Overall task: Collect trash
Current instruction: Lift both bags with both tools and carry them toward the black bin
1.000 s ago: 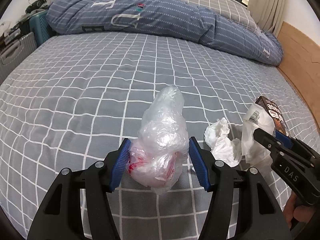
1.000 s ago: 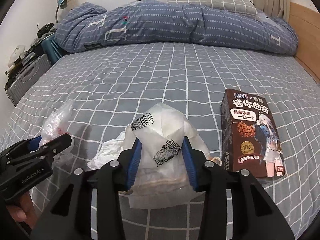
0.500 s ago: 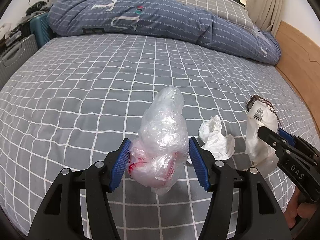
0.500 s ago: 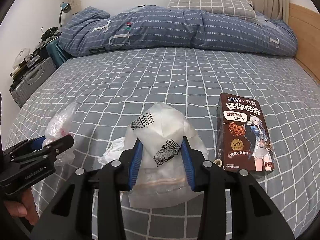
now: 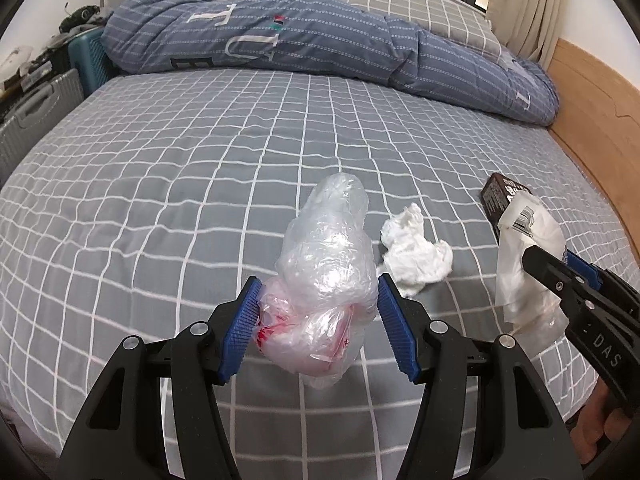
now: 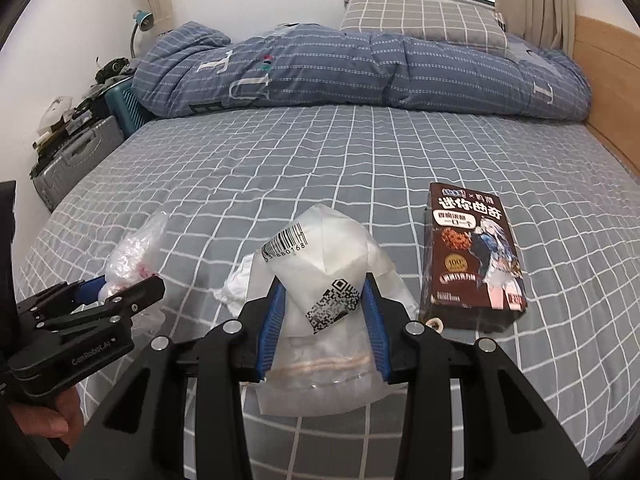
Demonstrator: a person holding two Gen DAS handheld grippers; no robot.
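Note:
My left gripper (image 5: 318, 326) is shut on a crumpled clear plastic bag (image 5: 326, 264) with red print, held above the bed. That bag (image 6: 134, 248) and the left gripper (image 6: 120, 296) also show at the left of the right wrist view. My right gripper (image 6: 322, 330) is shut on a white plastic wrapper (image 6: 320, 264) with a barcode and a QR code, lifted off the bed; the wrapper (image 5: 524, 264) hangs at the right of the left wrist view. A crumpled white tissue (image 5: 416, 254) lies on the bed between the two grippers. A brown cookie box (image 6: 472, 252) lies flat to the right.
The bed (image 5: 200, 168) has a grey checked sheet. A rolled blue duvet (image 5: 320, 40) and a pillow (image 6: 420, 20) lie across its far end. A wooden bed frame (image 5: 600, 112) runs along the right. Suitcases (image 6: 80, 152) stand on the floor at the left.
Both grippers have pulled back and risen slightly with their loads. The tissue and the cookie box now sit farther off and stay on the bed.

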